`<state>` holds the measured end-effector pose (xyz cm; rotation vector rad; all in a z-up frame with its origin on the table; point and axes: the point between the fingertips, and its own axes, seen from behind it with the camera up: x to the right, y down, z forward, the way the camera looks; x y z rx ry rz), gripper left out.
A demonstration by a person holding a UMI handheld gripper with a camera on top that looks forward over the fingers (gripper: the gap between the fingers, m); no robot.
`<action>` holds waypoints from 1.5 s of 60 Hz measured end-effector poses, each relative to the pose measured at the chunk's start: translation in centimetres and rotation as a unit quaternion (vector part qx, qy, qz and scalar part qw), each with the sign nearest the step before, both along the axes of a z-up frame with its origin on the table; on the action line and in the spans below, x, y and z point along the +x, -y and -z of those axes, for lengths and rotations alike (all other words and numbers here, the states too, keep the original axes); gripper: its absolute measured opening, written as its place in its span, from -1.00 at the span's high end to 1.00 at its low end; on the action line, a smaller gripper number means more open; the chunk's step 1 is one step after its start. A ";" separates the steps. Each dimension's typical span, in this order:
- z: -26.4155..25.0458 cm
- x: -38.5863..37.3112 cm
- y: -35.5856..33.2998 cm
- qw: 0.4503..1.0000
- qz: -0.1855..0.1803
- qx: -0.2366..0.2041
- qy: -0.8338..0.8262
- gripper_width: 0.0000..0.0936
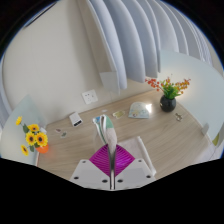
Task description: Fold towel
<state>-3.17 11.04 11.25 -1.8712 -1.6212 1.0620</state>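
A single two-finger gripper (pixel 113 160) is seen from just behind its fingers, high above a light wooden table (pixel 85 145). The two white fingers (pixel 90 170) converge at their tips, and the magenta pads (pixel 110 158) on their inner faces meet with hardly any gap. A pale strip of cloth, apparently the towel (pixel 107 128), rises from between the fingertips and hangs or stands just ahead of them; whether both pads truly press on it cannot be told for sure, though they look closed on it.

On the table there are two bunches of flowers: one of yellow blooms (pixel 32 138) to the left near the table edge, and one of orange and yellow flowers in a dark vase (pixel 168 102) at the far right. One flat white sheet or book (pixel 139 111) lies beyond the fingers, near the vase. One small white object (pixel 76 119) sits to the far left of the fingers. Behind the table hang pale curtains (pixel 130 40)
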 end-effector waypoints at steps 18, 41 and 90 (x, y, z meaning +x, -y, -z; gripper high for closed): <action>9.8 -1.5 -7.7 0.997 0.027 0.032 0.071 0.92; 6.9 -0.3 -8.4 0.995 -0.023 0.090 0.036 -0.81; -9.1 18.2 -9.2 0.984 -0.055 0.168 -0.015 -0.82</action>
